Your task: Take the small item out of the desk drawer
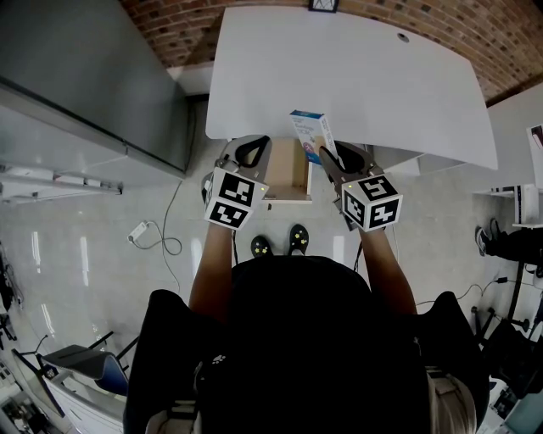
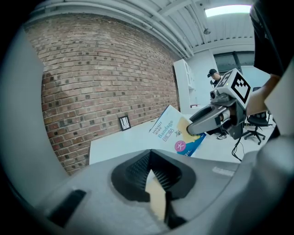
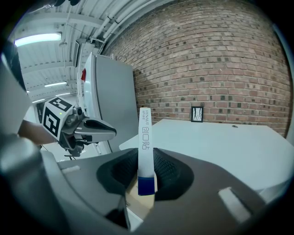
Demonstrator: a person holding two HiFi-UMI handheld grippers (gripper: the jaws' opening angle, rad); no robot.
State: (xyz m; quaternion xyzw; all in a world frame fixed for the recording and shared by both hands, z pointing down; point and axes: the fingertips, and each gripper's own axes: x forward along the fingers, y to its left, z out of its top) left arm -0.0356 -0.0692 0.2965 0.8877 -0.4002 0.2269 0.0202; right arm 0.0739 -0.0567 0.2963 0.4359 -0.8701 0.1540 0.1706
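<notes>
**Checker:** Entry one, the box. Where is it?

**Operator:** Box [image 1: 312,134]: flat, white and blue, "Bandage" printed on its face. I have it pinched in my right gripper [image 1: 329,159], a pad on each broad face, so that gripper's camera sees it edge-on. It is held up at the desk's [image 1: 365,76] front edge, near the middle and tilted. From above, its far end overlaps the desk top.

**Checker:** Entry two, the drawer.

**Operator:** Drawer [image 1: 288,169]: bare wood inside, pulled out from under the desk's front edge, near the middle. The box sits above the drawer's right side and does not rest in it.

**Checker:** Entry three, the other tongs.

**Operator:** Left gripper [image 1: 247,154]: jaws pressed together with nothing between them. I hold it just short of the desk's front edge, over the drawer's left side. It is near the box but not touching it. Its camera looks across at the right gripper and the box's printed face.

**Checker:** Surroundings?

**Operator:** Four more entries:
- Brick wall [image 2: 101,69]: behind the desk.
- Small black frame [image 1: 323,5]: at the desk's far edge, against that wall.
- Grey cabinet [image 1: 85,76]: to the desk's left.
- Power strip [image 1: 138,230]: on the floor, forward and left of the desk's front edge, with its cable looped beside it.
</notes>
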